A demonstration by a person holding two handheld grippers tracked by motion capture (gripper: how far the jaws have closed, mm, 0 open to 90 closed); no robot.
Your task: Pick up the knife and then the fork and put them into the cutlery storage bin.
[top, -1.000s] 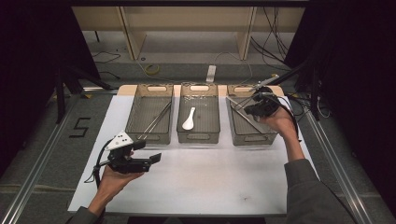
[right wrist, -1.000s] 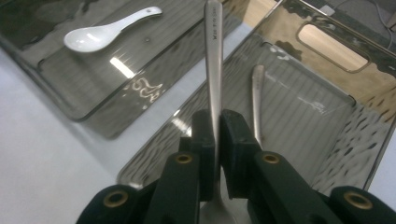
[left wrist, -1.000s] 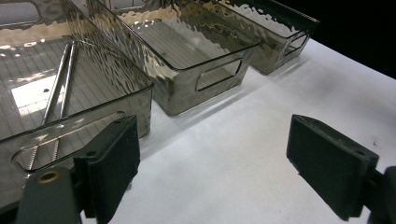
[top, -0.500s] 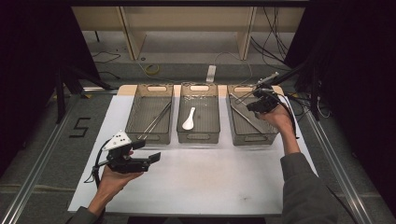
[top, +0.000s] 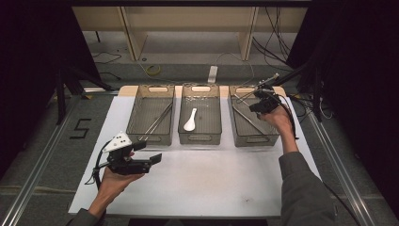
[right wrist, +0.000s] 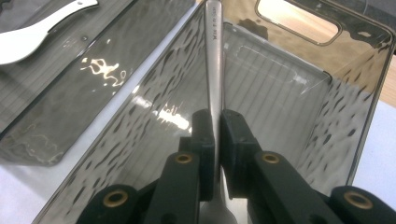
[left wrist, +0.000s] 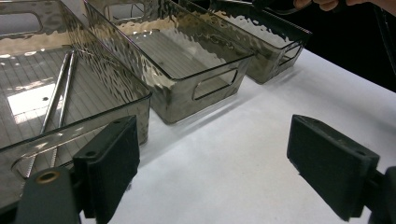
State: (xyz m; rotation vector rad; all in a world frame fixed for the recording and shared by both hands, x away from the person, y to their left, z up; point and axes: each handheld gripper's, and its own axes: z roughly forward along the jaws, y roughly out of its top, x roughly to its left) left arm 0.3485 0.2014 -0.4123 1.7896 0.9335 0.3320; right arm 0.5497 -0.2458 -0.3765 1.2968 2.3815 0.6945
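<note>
The right gripper [top: 261, 96] is held over the far end of the right bin [top: 256, 141]. Its jaws are clamped shut on the thin handle of a metal utensil [right wrist: 214, 56]. In the right gripper view the handle is seen running straight out from between the pads, above the bin's ribbed floor. The wider end is glimpsed below the jaws, but whether it is a spoon or a fork cannot be told.

Compared with a second ago, the right hand is found shifted only slightly, toward the bin's far left corner and a little lower. The grip is unchanged. The left gripper [top: 148, 151] is not seen to have moved: it is kept above the white mat [top: 202, 179], just in front of the left bin [top: 148, 139], with its jaws wide apart and nothing between them.

The small drop is judged to mean that the utensil is being brought down into the right bin, where other metal pieces already lie. A lift out of it cannot be ruled out. The utensil is not yet released. The white spoon [top: 190, 120] in the middle bin [top: 200, 140] and the rods [top: 157, 120] in the left bin are left untouched.
</note>
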